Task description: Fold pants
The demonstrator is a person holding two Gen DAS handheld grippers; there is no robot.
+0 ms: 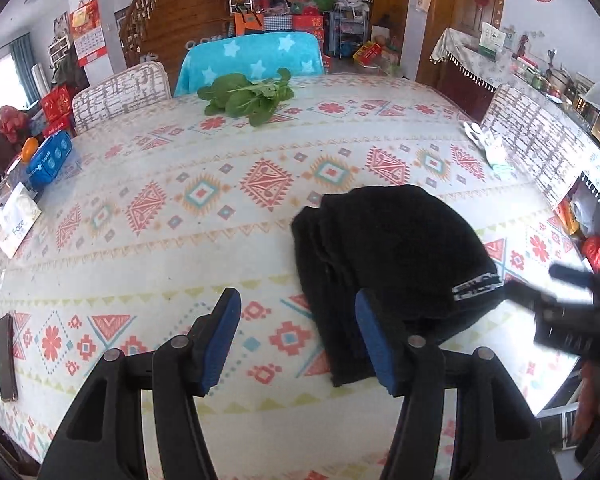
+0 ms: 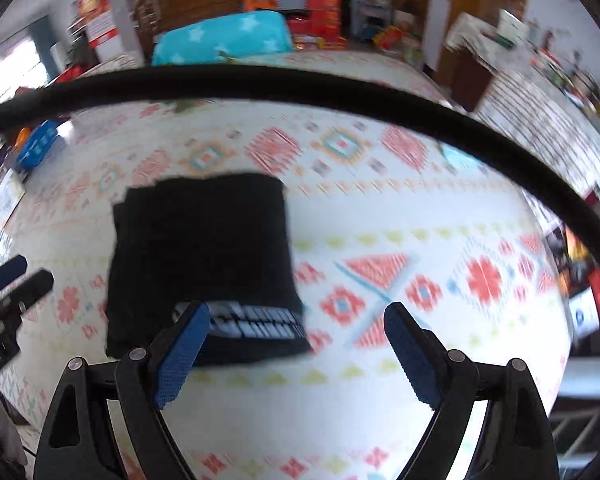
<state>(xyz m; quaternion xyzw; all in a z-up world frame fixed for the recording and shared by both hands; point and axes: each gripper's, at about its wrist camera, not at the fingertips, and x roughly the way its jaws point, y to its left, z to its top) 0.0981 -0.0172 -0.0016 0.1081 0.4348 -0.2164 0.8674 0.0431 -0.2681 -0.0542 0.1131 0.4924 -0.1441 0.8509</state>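
The black pants [image 1: 388, 264] lie folded into a compact stack on the patterned tablecloth [image 1: 180, 216], a white-printed band at the near edge. My left gripper [image 1: 296, 308] is open and empty, just above the table at the stack's near left edge. My right gripper [image 2: 296, 320] is open and empty, above the stack's near right corner; the pants [image 2: 200, 248] show blurred in the right wrist view. The right gripper also shows at the right edge of the left wrist view [image 1: 548, 292].
Green leafy vegetables [image 1: 248, 96] lie at the far side. A blue packet [image 1: 48, 160] and a tissue box [image 1: 16, 224] sit at the left edge, a dark phone [image 1: 6, 356] at near left. Chairs [image 1: 120, 92] surround the table. A black cable [image 2: 300, 84] crosses the right wrist view.
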